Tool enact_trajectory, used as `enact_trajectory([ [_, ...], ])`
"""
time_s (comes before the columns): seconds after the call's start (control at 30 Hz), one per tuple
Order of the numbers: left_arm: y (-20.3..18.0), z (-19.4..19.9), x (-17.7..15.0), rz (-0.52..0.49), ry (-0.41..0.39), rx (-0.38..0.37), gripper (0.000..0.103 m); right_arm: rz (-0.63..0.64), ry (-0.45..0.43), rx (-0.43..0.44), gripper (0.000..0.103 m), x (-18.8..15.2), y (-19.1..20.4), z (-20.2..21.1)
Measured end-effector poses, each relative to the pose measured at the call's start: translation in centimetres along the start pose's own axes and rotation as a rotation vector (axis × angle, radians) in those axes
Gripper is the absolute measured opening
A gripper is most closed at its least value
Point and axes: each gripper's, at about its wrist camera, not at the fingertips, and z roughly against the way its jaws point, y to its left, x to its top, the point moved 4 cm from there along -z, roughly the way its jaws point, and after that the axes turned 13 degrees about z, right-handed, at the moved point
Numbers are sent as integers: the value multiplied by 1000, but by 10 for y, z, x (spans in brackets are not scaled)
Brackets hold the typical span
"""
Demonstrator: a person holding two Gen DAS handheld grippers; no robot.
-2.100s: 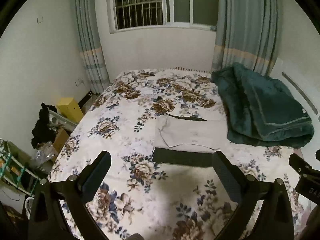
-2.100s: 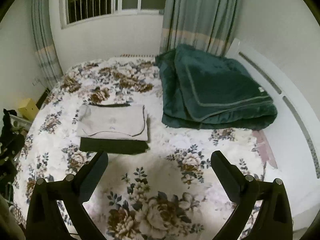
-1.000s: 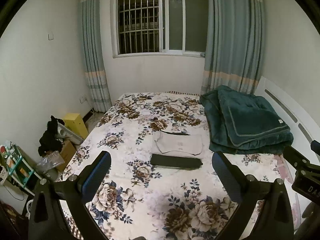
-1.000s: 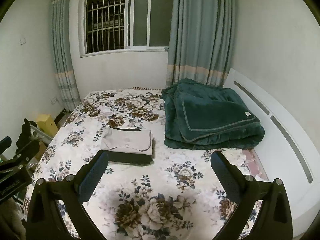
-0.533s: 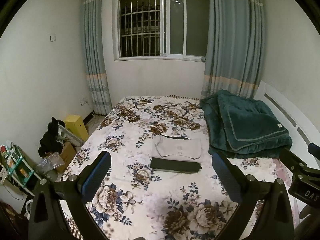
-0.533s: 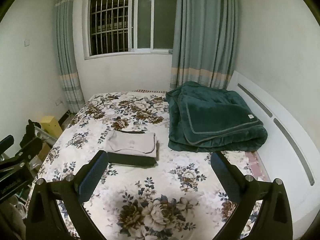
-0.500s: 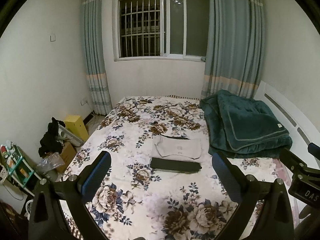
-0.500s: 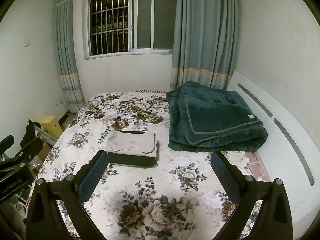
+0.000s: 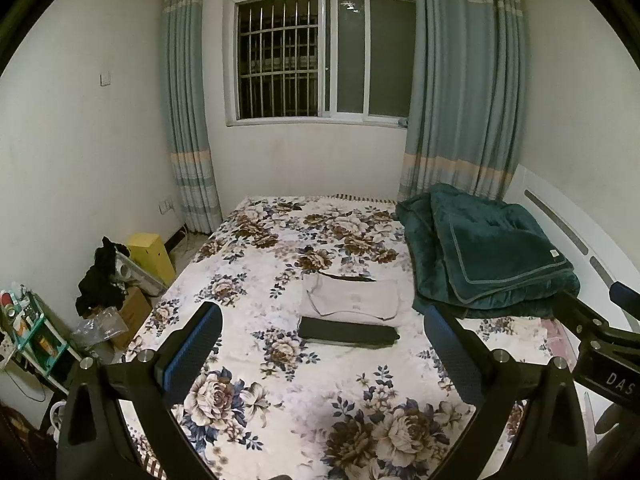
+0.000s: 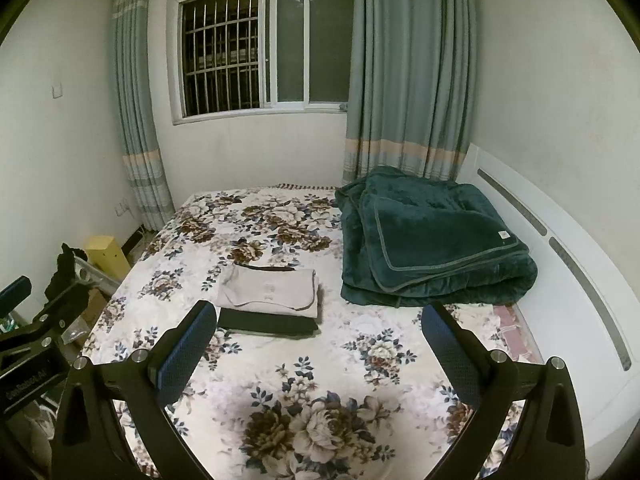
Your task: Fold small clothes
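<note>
A folded beige garment (image 9: 352, 300) lies on the floral bed sheet (image 9: 280, 380), with a folded dark garment (image 9: 348, 334) just in front of it. Both also show in the right wrist view: the beige garment (image 10: 269, 292) and the dark garment (image 10: 268, 323). My left gripper (image 9: 322, 348) is open and empty, held above the near part of the bed, well back from the clothes. My right gripper (image 10: 316, 344) is open and empty, likewise back from them. The right gripper's body shows at the right edge of the left wrist view (image 9: 600, 340).
A folded dark green blanket (image 9: 488, 256) lies at the bed's right side by the white headboard (image 10: 560, 264). On the floor to the left stand a yellow box (image 9: 152, 252), a cardboard box with black cloth (image 9: 104, 280) and a small shelf (image 9: 32, 332). A barred window and curtains are behind.
Both grippers have drawn back and up from the bed, so the folded clothes look smaller and farther. Both stayed open and empty. The clothes have not moved.
</note>
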Motion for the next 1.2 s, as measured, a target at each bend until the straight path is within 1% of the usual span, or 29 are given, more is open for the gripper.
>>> enact_trajectory([
  [0.8, -7, 11, 8, -4, -7, -6, 103, -2, 1, -3, 103, -3, -1, 0],
  [1.2, -7, 13, 7, -4, -9, -8, 103, -7, 0, -3, 103, -1, 0, 2],
])
